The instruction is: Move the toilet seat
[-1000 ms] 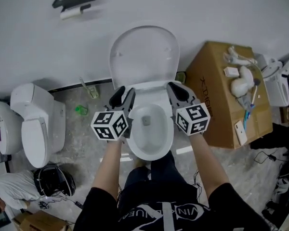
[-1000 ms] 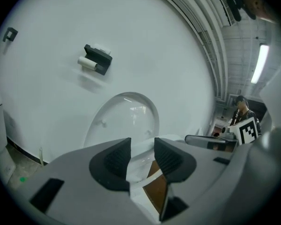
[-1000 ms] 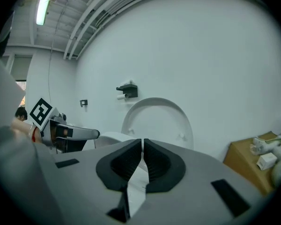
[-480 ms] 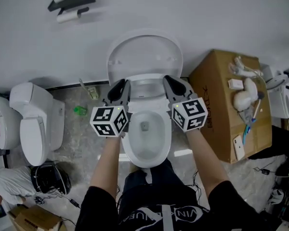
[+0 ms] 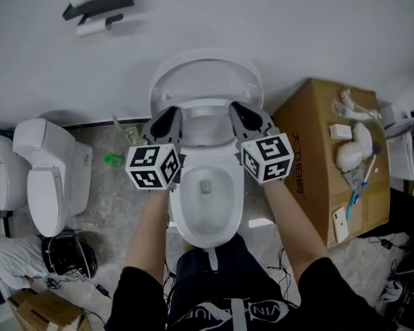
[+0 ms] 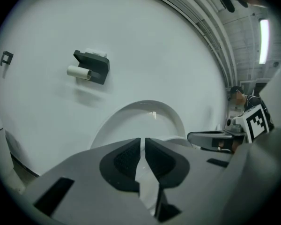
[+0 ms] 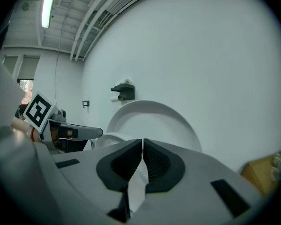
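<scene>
The toilet seat (image 5: 205,81) is up against the wall (image 5: 297,26). Both claws sit low by its hinge, one per side, prob to tip it fwd. My right claw (image 5: 239,114) is pressed together, empty. My left claw (image 5: 168,118) is closing on nothing.

Cardboard box (image 5: 316,158); spare toilet (image 5: 50,182); wall roll holder (image 5: 96,4)
</scene>
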Motion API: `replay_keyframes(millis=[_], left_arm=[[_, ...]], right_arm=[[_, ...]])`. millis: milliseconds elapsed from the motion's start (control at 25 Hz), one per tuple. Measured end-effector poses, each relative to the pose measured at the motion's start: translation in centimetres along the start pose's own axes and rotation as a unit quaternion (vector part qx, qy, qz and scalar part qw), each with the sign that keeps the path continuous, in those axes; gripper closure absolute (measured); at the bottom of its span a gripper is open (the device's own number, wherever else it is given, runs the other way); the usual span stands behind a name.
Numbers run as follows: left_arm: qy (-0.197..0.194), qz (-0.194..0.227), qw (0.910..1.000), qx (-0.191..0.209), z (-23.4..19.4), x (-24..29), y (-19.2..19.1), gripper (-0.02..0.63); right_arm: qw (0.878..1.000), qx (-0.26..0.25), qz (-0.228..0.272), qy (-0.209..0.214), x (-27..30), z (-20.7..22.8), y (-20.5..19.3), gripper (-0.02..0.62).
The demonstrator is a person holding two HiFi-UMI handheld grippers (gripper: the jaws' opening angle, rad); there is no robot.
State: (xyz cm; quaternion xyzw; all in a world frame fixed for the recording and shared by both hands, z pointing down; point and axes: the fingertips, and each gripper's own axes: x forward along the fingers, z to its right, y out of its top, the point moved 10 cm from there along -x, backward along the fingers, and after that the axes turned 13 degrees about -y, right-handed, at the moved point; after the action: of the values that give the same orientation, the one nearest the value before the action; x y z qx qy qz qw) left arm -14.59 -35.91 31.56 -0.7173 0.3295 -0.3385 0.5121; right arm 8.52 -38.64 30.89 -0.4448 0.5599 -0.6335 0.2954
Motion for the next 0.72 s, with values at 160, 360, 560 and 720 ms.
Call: replay_keyframes(millis=[160,360,560,720], left_arm=[[0.007,-0.001,1.0,0.003,-0.4,0.8,0.2,0.576],[0.02,0.0,0.9998,0.003,-0.6,1.6,0.4,0.58],[0.027,0.001,0.9996,0.003,-0.9,2.1,0.4,0.583],[0.034,0.001,0.9994,0.002,-0.7,2.2,0.4,0.584]], right_arm=[[1.0,-0.001,-0.001,0.002,1.0,0.4,0.2,0.595],[1.0,-0.004,-0.003,0.0,1.9,0.7,0.5,0.595],[1.0,-0.007,-0.003,-0.006,2.4,0.7,0.4,0.595],[1.0,-0.01,-0.001,-0.01,2.4,0.7,0.4,0.595]])
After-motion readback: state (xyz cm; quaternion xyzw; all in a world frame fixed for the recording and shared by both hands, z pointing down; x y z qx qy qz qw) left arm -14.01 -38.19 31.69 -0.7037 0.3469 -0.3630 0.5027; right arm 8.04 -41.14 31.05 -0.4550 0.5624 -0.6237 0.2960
